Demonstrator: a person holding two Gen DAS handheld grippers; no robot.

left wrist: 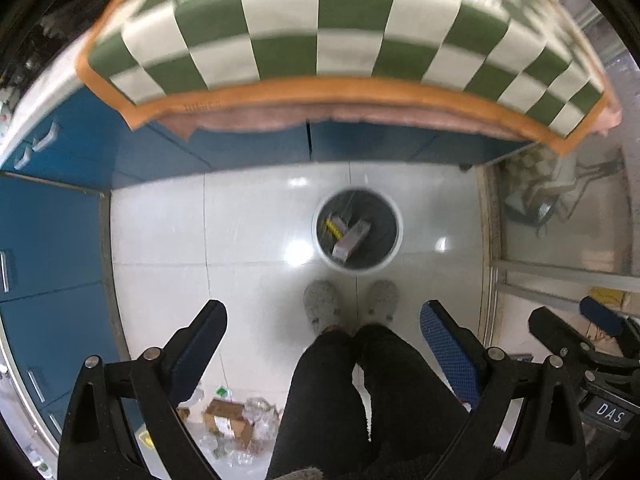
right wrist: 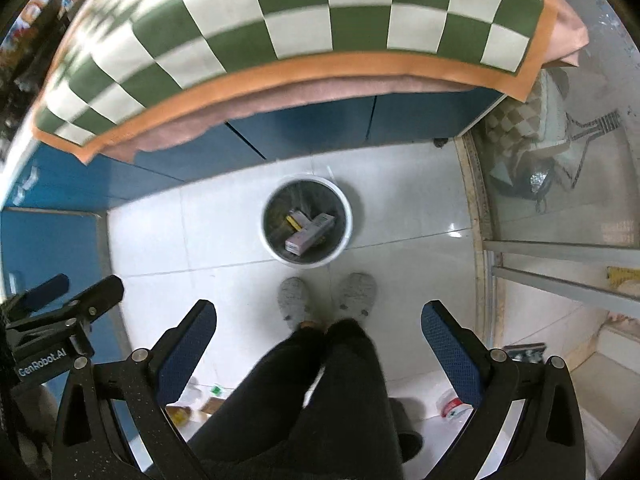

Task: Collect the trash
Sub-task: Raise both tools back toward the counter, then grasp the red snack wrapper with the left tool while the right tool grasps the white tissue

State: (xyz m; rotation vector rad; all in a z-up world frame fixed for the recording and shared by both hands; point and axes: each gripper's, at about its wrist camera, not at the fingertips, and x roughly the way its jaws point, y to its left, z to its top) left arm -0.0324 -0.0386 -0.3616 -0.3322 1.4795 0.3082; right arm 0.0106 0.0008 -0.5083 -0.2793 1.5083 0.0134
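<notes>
Both the left gripper [left wrist: 324, 312] and the right gripper [right wrist: 319, 312] are held spread wide, with nothing between the fingers. The bin [right wrist: 348, 216], already holding boxes [right wrist: 310, 232], is seen on the floor just ahead of the slippers [right wrist: 294, 298]. Loose trash [left wrist: 232, 424] is left behind the bin, by the person's legs. It may be overlooked, or the bin kicked over when the turn is made.

A green-checked tablecloth [right wrist: 288, 20] drapes over blue cabinets [right wrist: 304, 128]; grey slippers [right wrist: 294, 298] below.
</notes>
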